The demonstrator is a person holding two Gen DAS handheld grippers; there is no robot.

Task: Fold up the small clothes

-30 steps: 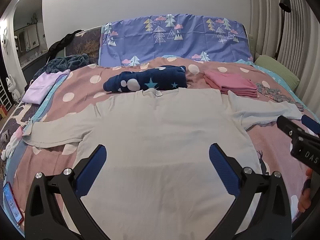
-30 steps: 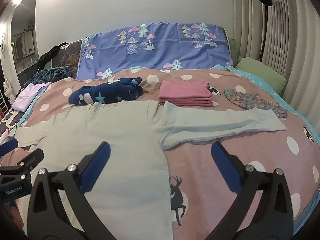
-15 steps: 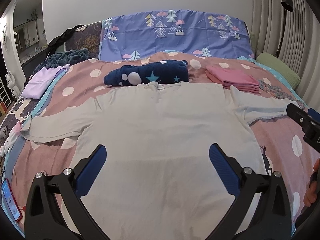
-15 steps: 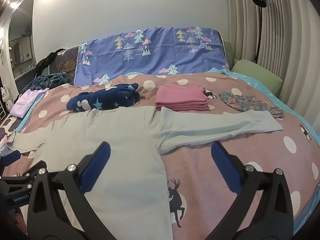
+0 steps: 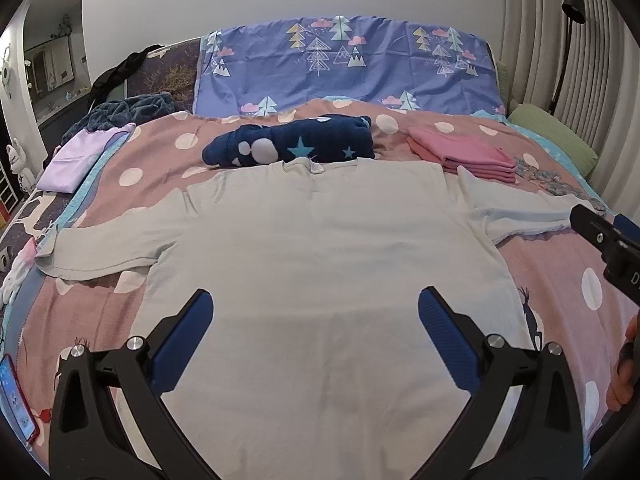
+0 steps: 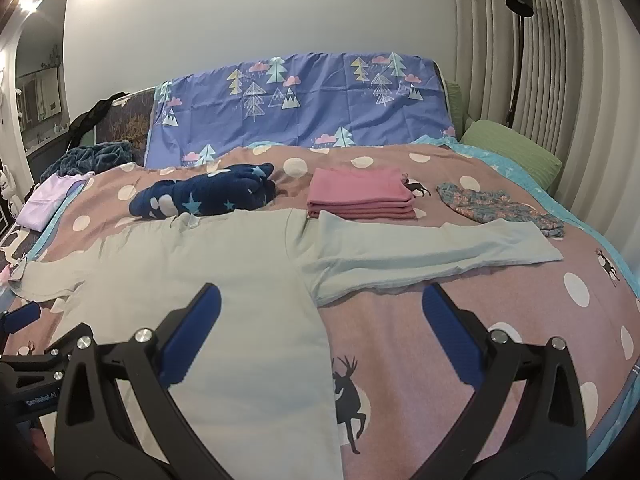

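Note:
A pale long-sleeved shirt (image 5: 320, 264) lies flat, face down, on the bed with both sleeves spread out. My left gripper (image 5: 316, 312) hovers open above its lower body, nothing between the fingers. In the right wrist view the same shirt (image 6: 208, 280) fills the left half, its right sleeve (image 6: 432, 252) stretched toward the bed's right side. My right gripper (image 6: 320, 316) hangs open over the shirt's right side seam, holding nothing. The right gripper's body (image 5: 612, 240) shows at the left view's right edge, with a hand (image 5: 624, 376) below it.
Beyond the collar lie a rolled navy star-print garment (image 5: 292, 146), a folded pink stack (image 5: 464, 154), a floral garment (image 6: 500, 208) and a lilac piece (image 5: 80, 156). The pink dotted bedspread (image 6: 500, 320) lies bare on the right. A phone (image 5: 16, 404) rests at the left edge.
Both grippers have risen and tilted slightly, so the bed sits lower in view. The shirt has not moved and both grippers stay open.

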